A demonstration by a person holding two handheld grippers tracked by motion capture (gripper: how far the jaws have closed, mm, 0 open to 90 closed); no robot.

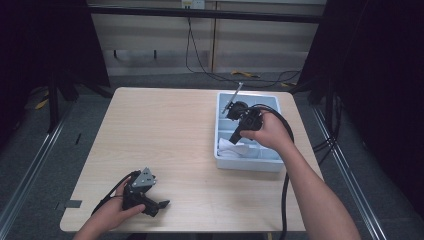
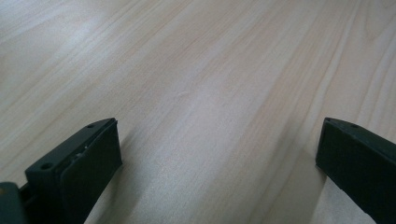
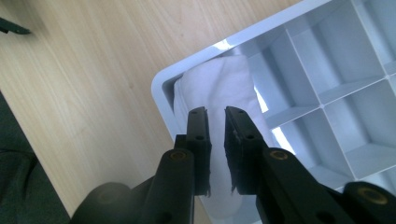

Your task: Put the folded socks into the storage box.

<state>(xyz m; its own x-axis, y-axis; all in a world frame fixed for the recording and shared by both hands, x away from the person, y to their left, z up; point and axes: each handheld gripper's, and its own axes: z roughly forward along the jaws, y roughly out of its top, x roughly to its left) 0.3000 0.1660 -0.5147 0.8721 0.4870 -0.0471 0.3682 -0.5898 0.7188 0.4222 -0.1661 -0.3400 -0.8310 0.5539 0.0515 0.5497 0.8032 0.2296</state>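
Left tongs (image 1: 159,204): high view, near front-left of the surface (image 1: 165,135), held low by the left hand (image 1: 112,212), grey plate on top; tips point to the right.
Right tongs (image 1: 234,136): high view, held by the right hand (image 1: 270,131) over the divided tray (image 1: 247,164), tips pointing down toward the white cloth (image 1: 231,149) in the tray's near-left part.
Tray: high view, pale blue-white, on right side of the surface, well apart from left tongs.
Left tongs (image 2: 215,154), left gripper view: jaws spread wide, nothing betw. them, just bare light wood (image 2: 201,84) below.
Right tongs (image 3: 216,126), right gripper view: jaws narrow, almost together, small slit betw. them; not gripping anything.
Cloth (image 3: 219,84), right gripper view: white, folded, lies in the corner compartment of the tray (image 3: 161,100), directly under the jaw tips; contact w/ cloth cannot tell.
Other compartments (image 3: 336,60): look bare, w/ thin dividers.
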